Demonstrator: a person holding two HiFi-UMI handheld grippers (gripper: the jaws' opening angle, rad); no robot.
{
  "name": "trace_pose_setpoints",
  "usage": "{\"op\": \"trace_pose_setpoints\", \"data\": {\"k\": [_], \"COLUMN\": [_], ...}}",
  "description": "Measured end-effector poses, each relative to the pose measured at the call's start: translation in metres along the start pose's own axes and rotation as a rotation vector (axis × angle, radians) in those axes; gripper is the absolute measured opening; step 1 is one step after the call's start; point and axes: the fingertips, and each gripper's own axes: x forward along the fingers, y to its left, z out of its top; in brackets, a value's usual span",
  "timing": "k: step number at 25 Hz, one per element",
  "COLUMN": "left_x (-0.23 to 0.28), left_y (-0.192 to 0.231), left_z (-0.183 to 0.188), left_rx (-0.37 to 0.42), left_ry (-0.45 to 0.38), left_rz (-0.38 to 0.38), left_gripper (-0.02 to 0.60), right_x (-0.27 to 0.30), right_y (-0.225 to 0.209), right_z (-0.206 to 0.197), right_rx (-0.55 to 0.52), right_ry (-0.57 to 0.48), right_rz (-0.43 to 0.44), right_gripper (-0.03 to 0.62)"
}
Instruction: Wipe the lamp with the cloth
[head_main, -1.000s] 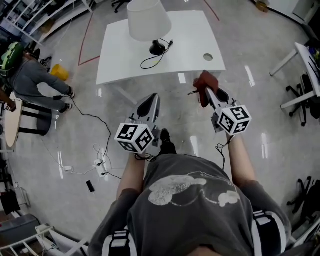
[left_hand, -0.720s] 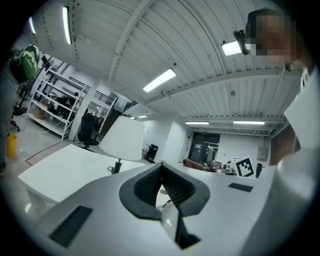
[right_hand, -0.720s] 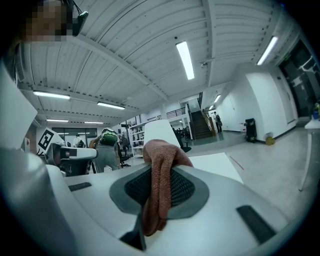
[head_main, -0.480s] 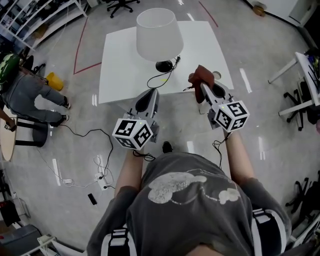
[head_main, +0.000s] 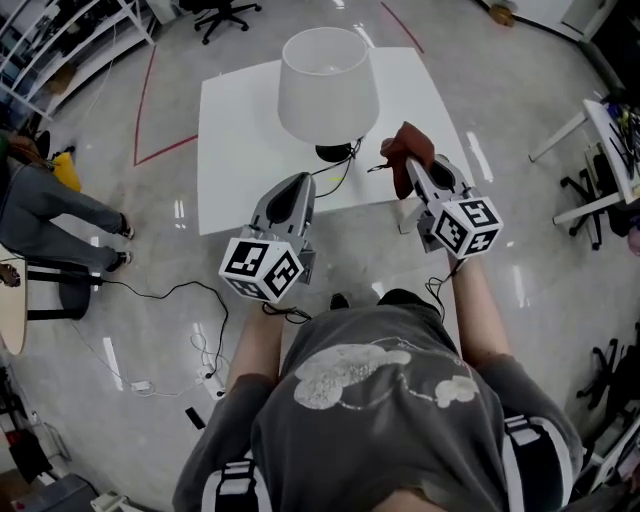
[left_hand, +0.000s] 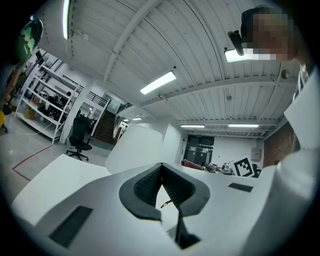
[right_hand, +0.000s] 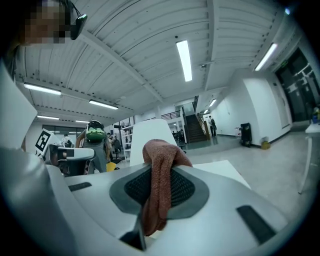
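The right gripper (head_main: 412, 170) pinches the red cloth (head_main: 406, 148) at 4 o'clock of the lamp (head_main: 328, 85). The left gripper (head_main: 298, 183), at 6 o'clock, is closed on nothing.

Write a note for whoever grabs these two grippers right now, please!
Left gripper: shut, nothing in it.
Right gripper: shut on the reddish-brown woven cloth, held apart from the lamp.
The white lamp with the cone-shaped shade stands on the white table just ahead.
Done: cloth is in hand.
Left: bring the cloth to the lamp and wipe it.
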Motion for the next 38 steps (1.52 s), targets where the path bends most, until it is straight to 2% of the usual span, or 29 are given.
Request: {"op": "trace_pose_setpoints", "data": {"k": [5,9,13,18,24,30,38], "left_x": [0.015,0.034,0.055,0.079,0.097,0.102,0.102], "left_y": [0.011,0.017,0.028,0.048,0.082,0.091,0.096], "left_z": [0.009,0.015,0.023,0.042,0.059,0.064,0.068], "left_rx": [-0.001,0.021,0.032,0.085,0.106,0.119,0.129], "left_ry": [-0.007,-0.014,-0.027,-0.056,-0.101,-0.121,-0.148], "left_rz": [-0.005,0.023,0.065,0.146,0.251,0.361,0.461], "left_gripper": [0.008,0.008,0.008,0.008,0.008,0.008,0.008], "right_x": [0.009,0.026,0.052,0.105,0.168,0.206,0.235], "right_y": [-0.017,-0.041,-0.061,-0.088,-0.095,-0.083,-0.050], "right_z": [0.010,0.031,0.048,0.076,0.114,0.140,0.144], "right_rx": [-0.003,-0.083,-0.092,-0.086,-0.128,-0.162,-0.126], "right_ry": [-0.009,-0.017,-0.033,-0.069,-0.113,-0.141,-0.133], "right_rz": [-0.017,-0.007,0.037,0.125,0.289,0.476,0.708], "right_gripper": [0.057,0.057,0.057,0.057,0.058,0.057,0.057]}}
